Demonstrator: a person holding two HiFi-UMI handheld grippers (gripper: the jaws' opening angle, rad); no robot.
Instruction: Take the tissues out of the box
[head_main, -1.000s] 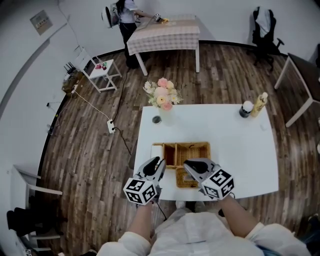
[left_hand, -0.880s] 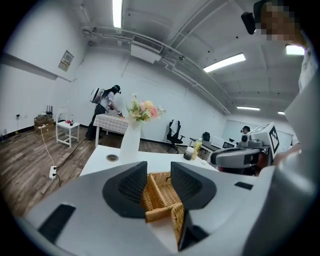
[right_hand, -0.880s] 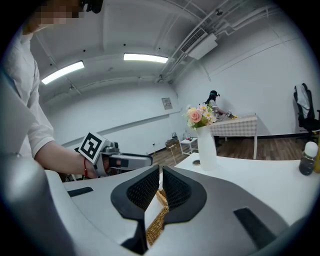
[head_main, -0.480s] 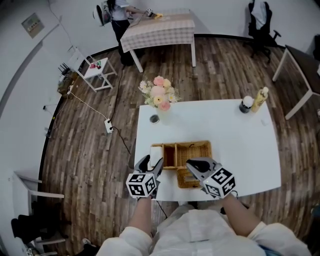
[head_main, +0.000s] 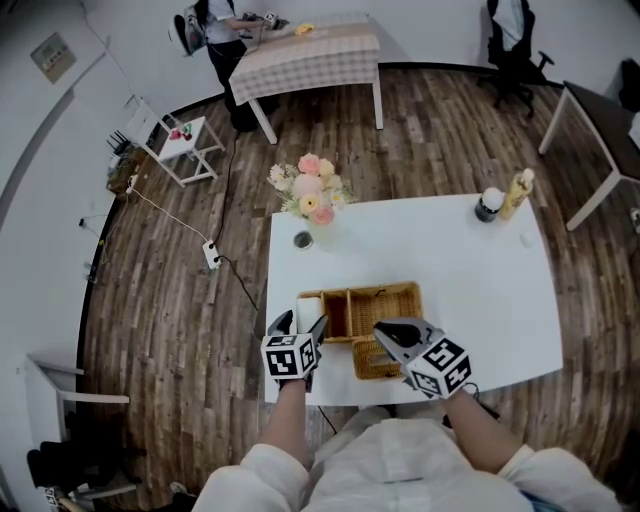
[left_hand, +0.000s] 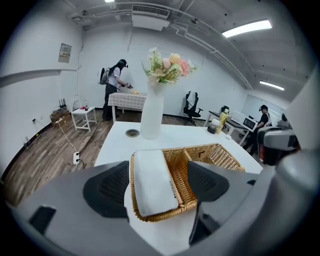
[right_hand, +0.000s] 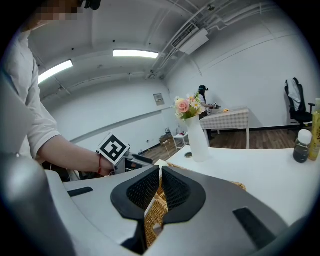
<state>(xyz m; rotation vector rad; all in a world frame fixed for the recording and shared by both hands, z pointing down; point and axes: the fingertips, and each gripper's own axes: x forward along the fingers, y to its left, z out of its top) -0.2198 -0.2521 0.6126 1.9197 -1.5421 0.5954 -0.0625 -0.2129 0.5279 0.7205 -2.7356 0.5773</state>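
A wicker basket (head_main: 385, 298) with several compartments stands near the front edge of the white table (head_main: 480, 290). A white tissue pack (head_main: 310, 311) lies in its left compartment. My left gripper (head_main: 299, 326) hovers at that end with its jaws opening wide. In the left gripper view the tissue pack (left_hand: 152, 182) lies between the pads (left_hand: 107, 187) with neither touching it. My right gripper (head_main: 385, 332) sits over the basket's front section. In the right gripper view its jaws (right_hand: 160, 187) are closed on a strip of the wicker wall (right_hand: 154, 215).
A white vase of flowers (head_main: 308, 200) and a small round lid (head_main: 302, 240) stand at the table's back left. Two bottles (head_main: 505, 205) are at the back right. Farther off, a person stands by a checked table (head_main: 310, 50).
The left gripper's jaws have gone from nearly closed to wide open, and it has drawn back toward the table's front edge, uncovering the white pack. The right gripper has stayed put.
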